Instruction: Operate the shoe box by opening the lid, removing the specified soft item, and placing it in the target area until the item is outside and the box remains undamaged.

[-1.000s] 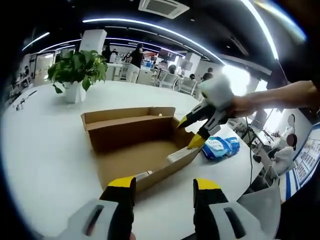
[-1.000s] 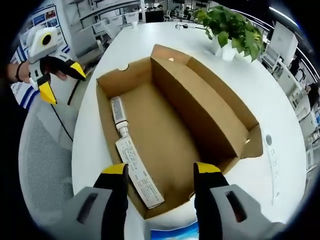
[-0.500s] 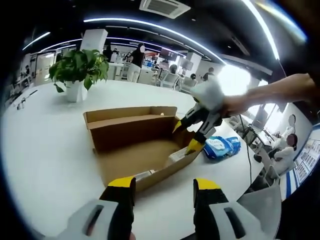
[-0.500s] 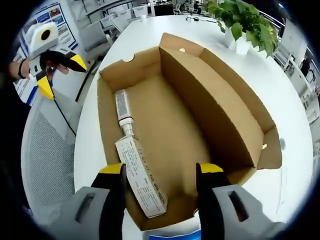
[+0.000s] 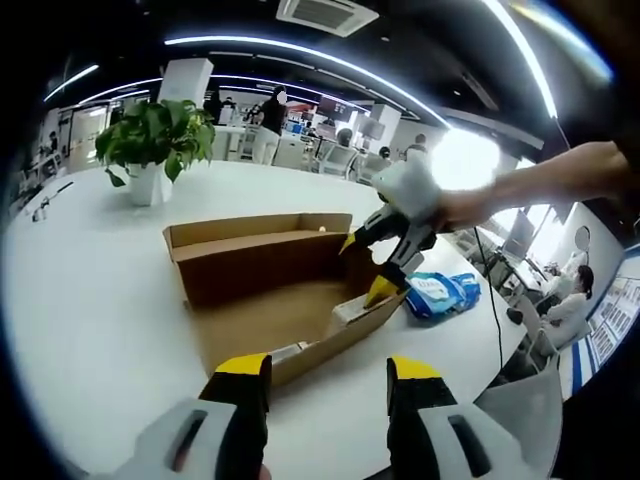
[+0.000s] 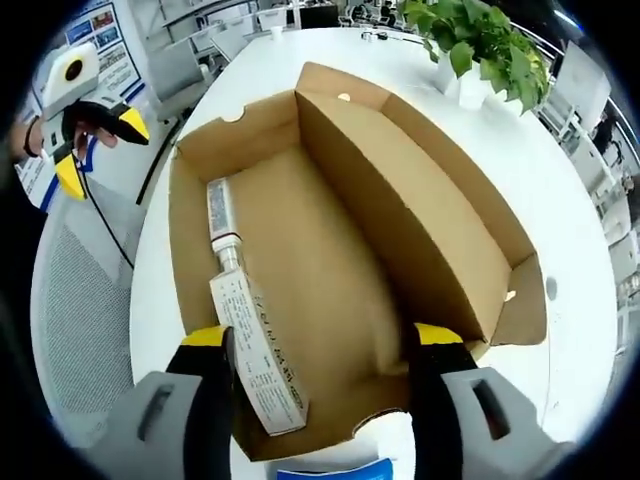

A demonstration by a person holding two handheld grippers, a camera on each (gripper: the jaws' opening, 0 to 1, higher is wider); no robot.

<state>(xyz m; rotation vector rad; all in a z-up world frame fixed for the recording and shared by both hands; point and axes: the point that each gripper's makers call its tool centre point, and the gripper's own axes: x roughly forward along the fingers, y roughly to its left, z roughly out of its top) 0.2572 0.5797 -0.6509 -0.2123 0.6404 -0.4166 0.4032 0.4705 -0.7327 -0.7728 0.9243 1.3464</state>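
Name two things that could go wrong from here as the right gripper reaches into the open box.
The right gripper, jaws open, straddles the brown cardboard shoe box's near wall; descending could crush it. It might also grab the white labelled carton lying inside, likely not the soft item; the blue-and-white soft pack lies outside already.

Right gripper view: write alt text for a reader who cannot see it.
An open cardboard shoe box on a white table, seen from above between the right tool's open jaws. A white tube and labelled carton lie along its left wall; a potted plant stands beyond.
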